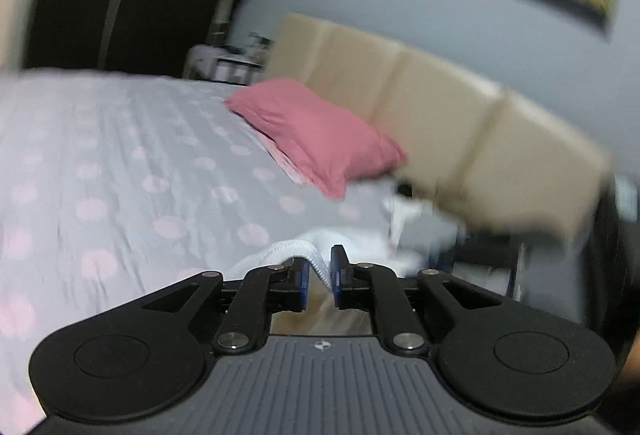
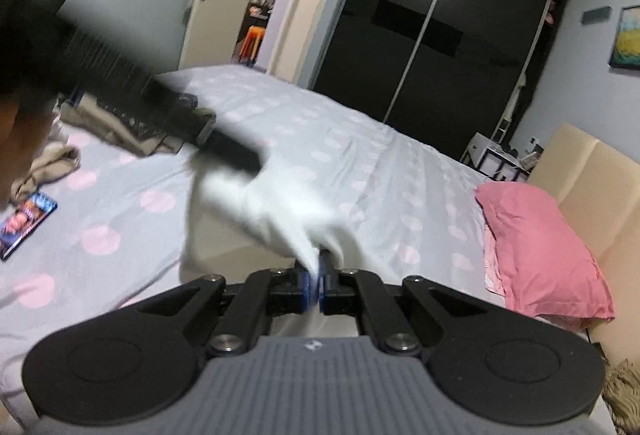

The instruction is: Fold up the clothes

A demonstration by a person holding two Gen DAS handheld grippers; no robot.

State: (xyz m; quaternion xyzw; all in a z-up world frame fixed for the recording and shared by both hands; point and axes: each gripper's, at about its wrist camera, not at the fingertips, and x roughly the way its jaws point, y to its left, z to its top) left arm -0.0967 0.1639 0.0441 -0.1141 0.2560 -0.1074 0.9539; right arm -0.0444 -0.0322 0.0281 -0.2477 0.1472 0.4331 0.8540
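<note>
A white garment (image 2: 272,211) hangs blurred over the bed, stretched between both grippers. My right gripper (image 2: 320,281) is shut on its lower corner, blue pads pressed together on the cloth. In that view the left gripper (image 2: 240,159) is a black blur at the cloth's upper end. In the left wrist view my left gripper (image 1: 319,275) has a narrow gap between its blue pads. The white garment's ribbed hem (image 1: 304,255) drapes over the left finger and runs down through the gap, apparently loose.
The bed (image 2: 360,163) has a grey sheet with pink dots. A pink pillow (image 2: 536,247) lies by the beige headboard (image 2: 592,187). Beige clothes (image 2: 52,163) and a colourful packet (image 2: 24,223) lie at the left. White and grey cloth (image 1: 420,223) is bunched near the headboard. A dark wardrobe (image 2: 432,35) stands behind.
</note>
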